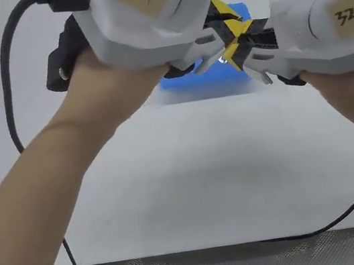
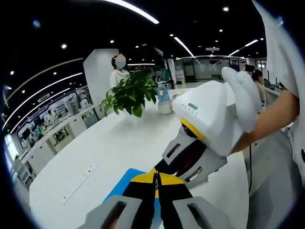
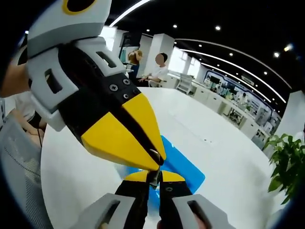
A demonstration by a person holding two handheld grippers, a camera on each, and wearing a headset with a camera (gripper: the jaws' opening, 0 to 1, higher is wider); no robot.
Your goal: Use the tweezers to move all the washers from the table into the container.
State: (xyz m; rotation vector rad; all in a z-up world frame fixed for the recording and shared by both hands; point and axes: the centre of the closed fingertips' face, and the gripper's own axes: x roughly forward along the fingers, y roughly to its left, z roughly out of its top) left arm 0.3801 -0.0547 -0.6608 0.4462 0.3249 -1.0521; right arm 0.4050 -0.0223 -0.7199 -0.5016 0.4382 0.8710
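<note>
Above the blue container (image 1: 209, 78), the left gripper (image 2: 156, 182) and the right gripper (image 3: 153, 177) are held tip to tip. Each pair of jaws is pressed together; whether anything is pinched cannot be told. The white table (image 1: 203, 169) is seen under the container.

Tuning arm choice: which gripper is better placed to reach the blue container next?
Right, probably. Left gripper and right gripper meet tip to tip over the blue container; the right gripper view has it plainly ahead of the jaws.
</note>
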